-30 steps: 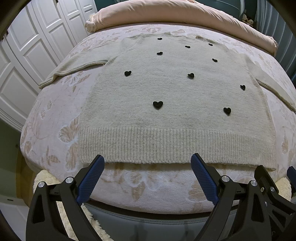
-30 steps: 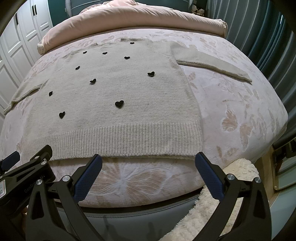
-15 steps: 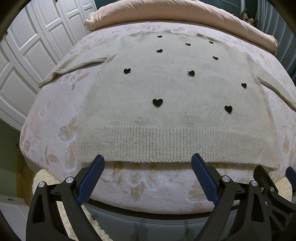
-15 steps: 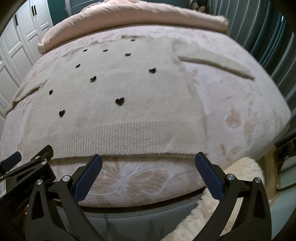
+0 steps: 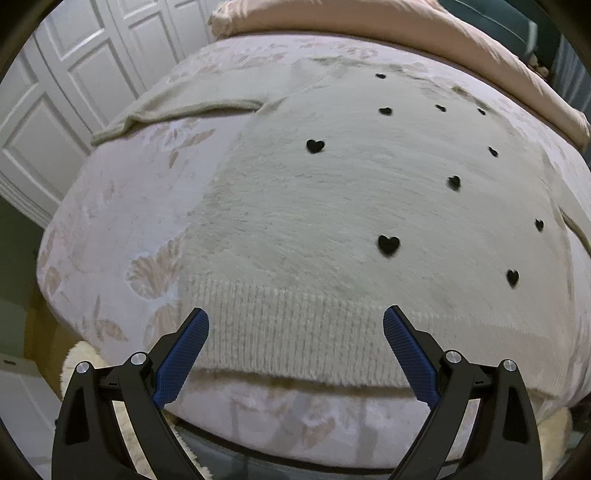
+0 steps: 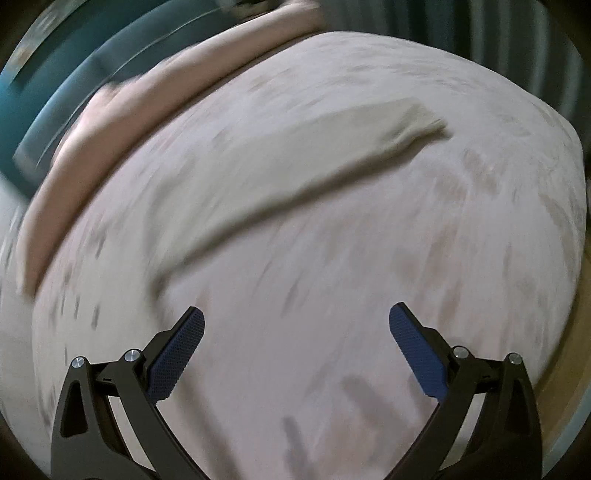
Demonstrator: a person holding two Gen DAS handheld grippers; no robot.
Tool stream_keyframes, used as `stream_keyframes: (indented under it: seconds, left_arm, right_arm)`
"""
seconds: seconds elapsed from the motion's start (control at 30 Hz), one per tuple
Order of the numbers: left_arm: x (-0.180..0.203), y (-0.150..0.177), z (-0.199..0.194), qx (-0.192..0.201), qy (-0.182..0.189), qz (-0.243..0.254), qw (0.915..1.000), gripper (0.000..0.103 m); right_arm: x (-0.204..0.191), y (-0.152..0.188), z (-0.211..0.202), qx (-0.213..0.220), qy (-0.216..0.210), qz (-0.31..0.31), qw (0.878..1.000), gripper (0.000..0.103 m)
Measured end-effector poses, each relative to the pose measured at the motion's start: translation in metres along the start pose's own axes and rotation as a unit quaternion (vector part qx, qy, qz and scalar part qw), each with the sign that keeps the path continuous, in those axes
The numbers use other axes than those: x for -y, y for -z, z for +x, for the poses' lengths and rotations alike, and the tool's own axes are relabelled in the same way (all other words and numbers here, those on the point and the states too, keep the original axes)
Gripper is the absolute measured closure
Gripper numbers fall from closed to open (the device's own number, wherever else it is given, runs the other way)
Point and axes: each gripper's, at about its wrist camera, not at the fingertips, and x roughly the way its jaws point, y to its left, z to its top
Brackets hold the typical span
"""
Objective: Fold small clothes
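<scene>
A cream knit sweater (image 5: 332,206) dotted with small black hearts lies flat on the bed, front side up. Its ribbed hem (image 5: 288,336) faces me in the left wrist view, and its left sleeve (image 5: 177,107) stretches out to the side. My left gripper (image 5: 295,325) hangs open just above the hem's left half, with nothing between its blue pads. The right wrist view is blurred by motion: the sweater's right sleeve (image 6: 295,162) runs diagonally across the bedspread, and my right gripper (image 6: 295,321) is open over bare bedspread short of it.
The bed carries a pale pink floral bedspread (image 5: 110,229) and a folded pink duvet (image 5: 369,22) along its far end. White panelled wardrobe doors (image 5: 48,92) stand to the left. A fluffy cream rug (image 5: 77,358) lies on the floor by the bed's near corner.
My left gripper has moved forward and left, its tips now over the hem. My right gripper has swung quickly to the right, away from the hem toward the right sleeve.
</scene>
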Motion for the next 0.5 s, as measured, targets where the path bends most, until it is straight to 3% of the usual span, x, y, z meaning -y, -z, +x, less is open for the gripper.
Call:
stream_keyframes:
  seconds: [0.2, 0.27, 0.33, 0.4, 0.43, 0.5]
  left_arm:
    - [-0.006, -0.018, 0.023, -0.039, 0.021, -0.042, 0.9981, 0.01]
    - [-0.008, -0.024, 0.026, -0.038, 0.031, -0.055, 0.9973, 0.01]
    - [-0.008, -0.031, 0.028, -0.034, 0.035, -0.062, 0.9969, 0.01]
    - [-0.008, -0.039, 0.028, -0.023, 0.042, -0.065, 0.9968, 0.013]
    - [-0.007, -0.042, 0.028, -0.019, 0.042, -0.065, 0.9968, 0.016]
    - [-0.007, -0.051, 0.027, -0.005, 0.046, -0.062, 0.997, 0.019]
  right_arm:
    - [0.047, -0.083, 0.059, 0.015, 0.034, 0.108, 0.993, 0.006]
    - [0.056, -0.098, 0.079, 0.0, 0.033, 0.135, 0.99, 0.031]
    - [0.061, -0.112, 0.096, -0.018, 0.033, 0.16, 0.986, 0.045]
    - [0.057, -0.12, 0.098, 0.002, 0.037, 0.173, 0.984, 0.065]
    - [0.05, -0.126, 0.098, 0.008, 0.029, 0.173, 0.985, 0.087]
    - [0.022, -0.137, 0.086, 0.034, -0.009, 0.155, 0.987, 0.092]
